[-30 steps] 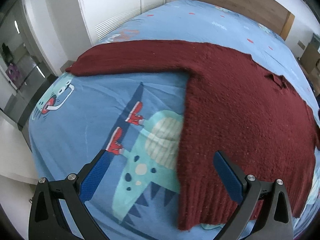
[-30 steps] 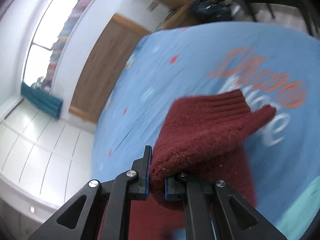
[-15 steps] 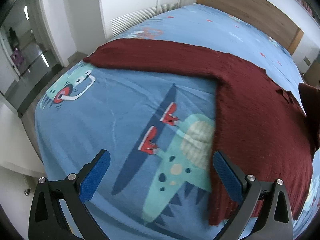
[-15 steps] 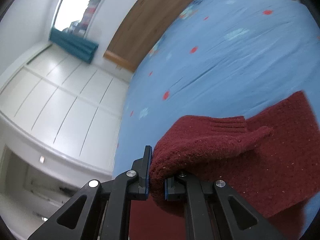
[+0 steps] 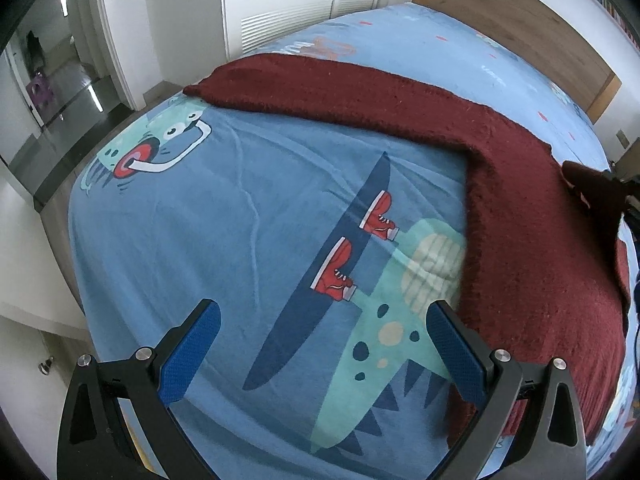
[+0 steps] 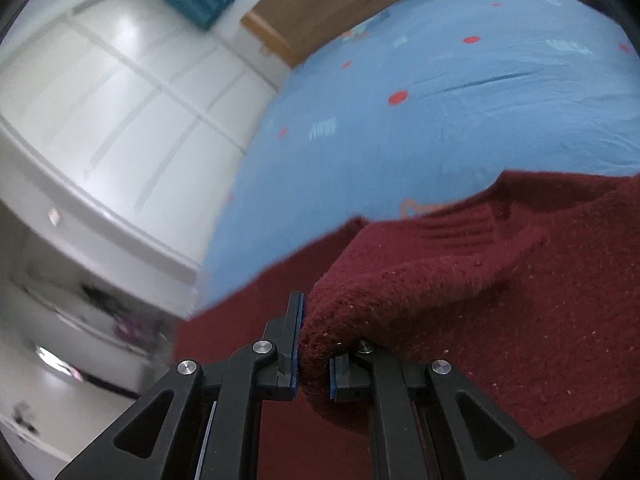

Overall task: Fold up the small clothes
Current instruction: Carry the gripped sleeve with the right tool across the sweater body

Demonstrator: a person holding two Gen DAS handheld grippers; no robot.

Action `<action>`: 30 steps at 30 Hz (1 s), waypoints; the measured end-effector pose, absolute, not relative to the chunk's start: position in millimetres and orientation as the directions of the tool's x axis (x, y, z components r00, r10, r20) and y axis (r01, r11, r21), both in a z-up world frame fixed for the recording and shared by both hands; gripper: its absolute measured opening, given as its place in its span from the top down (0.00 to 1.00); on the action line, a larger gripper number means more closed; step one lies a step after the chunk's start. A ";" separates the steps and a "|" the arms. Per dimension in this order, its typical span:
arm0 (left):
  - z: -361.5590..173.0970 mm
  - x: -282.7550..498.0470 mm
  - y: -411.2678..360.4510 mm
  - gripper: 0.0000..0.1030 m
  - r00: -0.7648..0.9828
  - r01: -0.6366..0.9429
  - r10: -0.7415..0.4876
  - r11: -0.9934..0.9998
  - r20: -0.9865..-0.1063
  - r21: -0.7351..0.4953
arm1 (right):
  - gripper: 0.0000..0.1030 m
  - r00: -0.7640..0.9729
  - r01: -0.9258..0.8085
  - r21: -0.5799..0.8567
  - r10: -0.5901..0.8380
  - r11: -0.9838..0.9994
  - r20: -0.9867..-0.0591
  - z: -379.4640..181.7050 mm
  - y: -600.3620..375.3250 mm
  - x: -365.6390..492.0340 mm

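Note:
A dark red knitted sweater lies spread on the blue bed, one sleeve stretched out toward the far left edge. My left gripper hovers open over the dinosaur print, just left of the sweater's side edge, with nothing between its blue pads. My right gripper is shut on the other sleeve, whose ribbed cuff is carried over the sweater's body. That lifted sleeve also shows at the right edge of the left wrist view.
The bed sheet is blue with a dinosaur print. A wooden headboard stands at the far end. White wardrobe doors run along the bed's side, and a doorway opens at the left.
My right gripper has swung the held sleeve across from the bare sheet to over the sweater's body, rolling as it went. My left gripper has slid left, off the sweater's hem.

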State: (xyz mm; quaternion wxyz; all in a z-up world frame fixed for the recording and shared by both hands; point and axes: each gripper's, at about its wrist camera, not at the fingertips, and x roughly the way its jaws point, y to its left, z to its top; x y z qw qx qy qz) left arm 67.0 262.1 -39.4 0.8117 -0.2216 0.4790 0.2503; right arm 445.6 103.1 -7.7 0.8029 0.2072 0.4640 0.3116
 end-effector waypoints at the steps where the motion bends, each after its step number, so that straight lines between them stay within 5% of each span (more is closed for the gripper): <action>1: -40.3 66.3 262.8 0.02 0.414 -0.620 0.193 0.775 -0.889 -0.120 | 0.89 0.366 -0.320 0.599 0.679 0.734 -0.636 -11.9 111.9 441.0; 9: -44.3 61.1 268.7 0.02 0.405 -0.632 0.196 0.766 -0.893 -0.118 | 0.84 0.307 -0.394 0.439 0.566 0.807 -0.765 -54.9 150.6 415.1; 12: -44.9 59.6 269.7 0.02 0.404 -0.633 0.197 0.765 -0.893 -0.118 | 0.63 0.297 -0.363 0.488 0.594 0.794 -0.747 -64.8 142.6 408.5; 16: -46.6 61.1 269.3 0.02 0.404 -0.633 0.193 0.765 -0.894 -0.121 | 0.52 0.323 -0.339 0.520 0.616 0.784 -0.718 -65.8 121.3 404.9; 25: -47.7 62.8 267.7 0.02 0.407 -0.624 0.190 0.772 -0.894 -0.120 | 0.47 0.408 -0.229 0.559 0.600 0.797 -0.688 -61.8 88.0 422.4; 30: -50.1 58.7 273.7 0.02 0.398 -0.637 0.191 0.762 -0.897 -0.120 | 0.47 0.396 -0.306 0.581 0.656 0.754 -0.642 -44.0 118.8 419.8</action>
